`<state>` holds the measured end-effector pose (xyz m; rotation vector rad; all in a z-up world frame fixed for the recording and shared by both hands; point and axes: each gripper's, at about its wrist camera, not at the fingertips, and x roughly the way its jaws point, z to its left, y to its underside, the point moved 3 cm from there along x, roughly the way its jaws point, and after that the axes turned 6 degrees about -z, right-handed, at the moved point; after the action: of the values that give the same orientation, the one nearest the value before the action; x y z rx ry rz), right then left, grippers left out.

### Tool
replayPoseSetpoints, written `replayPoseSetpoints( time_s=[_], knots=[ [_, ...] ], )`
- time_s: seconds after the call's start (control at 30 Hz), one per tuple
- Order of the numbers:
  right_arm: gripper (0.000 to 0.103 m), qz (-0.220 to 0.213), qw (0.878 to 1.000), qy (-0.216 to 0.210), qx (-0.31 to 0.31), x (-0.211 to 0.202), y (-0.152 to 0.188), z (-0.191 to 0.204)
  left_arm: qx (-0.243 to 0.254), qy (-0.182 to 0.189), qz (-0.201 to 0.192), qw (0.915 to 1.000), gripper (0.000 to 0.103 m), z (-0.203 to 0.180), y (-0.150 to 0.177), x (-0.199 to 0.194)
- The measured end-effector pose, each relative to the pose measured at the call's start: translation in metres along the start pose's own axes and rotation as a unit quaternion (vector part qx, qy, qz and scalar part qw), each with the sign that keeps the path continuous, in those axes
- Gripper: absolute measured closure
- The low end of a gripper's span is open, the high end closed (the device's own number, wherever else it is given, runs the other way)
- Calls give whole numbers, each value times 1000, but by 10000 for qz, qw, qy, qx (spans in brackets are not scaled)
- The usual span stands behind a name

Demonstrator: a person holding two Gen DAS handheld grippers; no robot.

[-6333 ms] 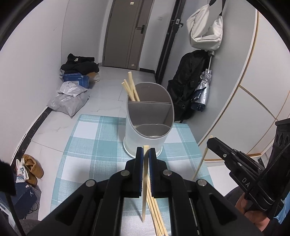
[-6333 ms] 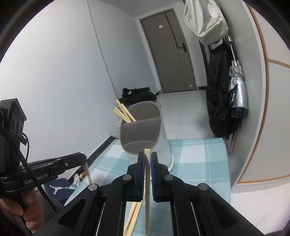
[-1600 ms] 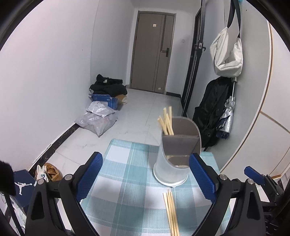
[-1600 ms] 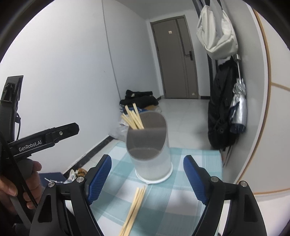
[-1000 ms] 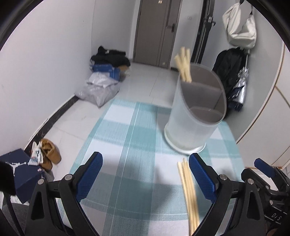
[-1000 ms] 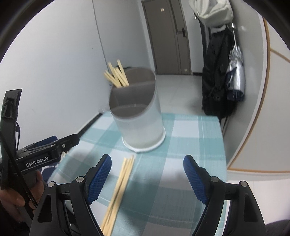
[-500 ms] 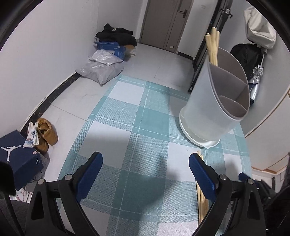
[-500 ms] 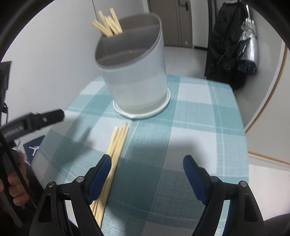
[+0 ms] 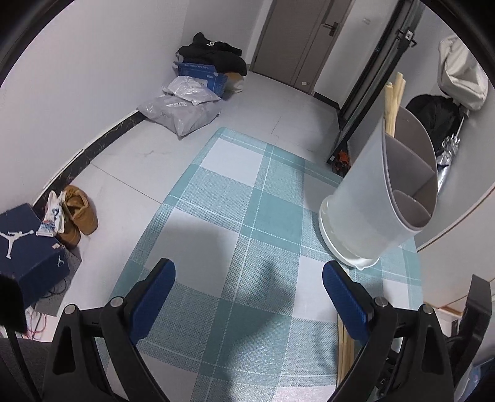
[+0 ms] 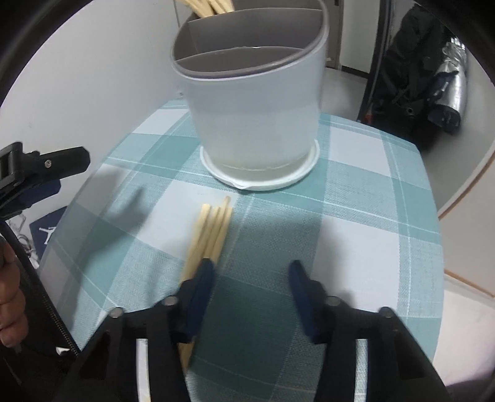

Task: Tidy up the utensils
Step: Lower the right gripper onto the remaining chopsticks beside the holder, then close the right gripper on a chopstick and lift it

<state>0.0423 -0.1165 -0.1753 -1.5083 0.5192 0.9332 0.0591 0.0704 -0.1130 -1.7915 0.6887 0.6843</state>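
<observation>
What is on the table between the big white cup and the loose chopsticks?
Nothing. In the right wrist view only bare checked tablecloth separates the white holder from the tips of the loose chopsticks.

A white oval plastic utensil holder [image 10: 258,123] stands on the teal-checked tabletop [image 10: 355,222]. Several wooden chopsticks [image 10: 202,6] stand in its rear compartment. A bundle of loose wooden chopsticks [image 10: 213,230] lies flat just before its base, left of centre.
</observation>
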Motion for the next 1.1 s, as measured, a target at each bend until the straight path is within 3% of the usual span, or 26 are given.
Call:
replayPoseSetpoints(
  time_s=[0.27,0.33,0.37,0.4,0.5,0.77,1.1],
  knots=[
    [62,157,9997,73,-185,2,-7,15,-209,-3,8,9998,9,8,-3,0],
    [69,195,9998,9,-108,1,-6,9,-285,25,19,9996,9,11,-4,0],
    [81,243,9997,-51,5,1,-7,6,-307,33,20,9995,9,12,-4,0],
    [86,281,9996,-66,78,2,-7,6,-328,38,21,9995,9,12,-5,-1],
    [94,314,9995,30,-99,0,-4,7,-375,67,20,9993,9,14,-6,-1],
    [94,592,9965,-112,-575,-9,7,11,-459,134,35,9989,9,15,-7,-2],
    [91,463,9972,49,-589,17,-26,7,-440,-19,41,9990,9,23,-5,-1]
  ],
)
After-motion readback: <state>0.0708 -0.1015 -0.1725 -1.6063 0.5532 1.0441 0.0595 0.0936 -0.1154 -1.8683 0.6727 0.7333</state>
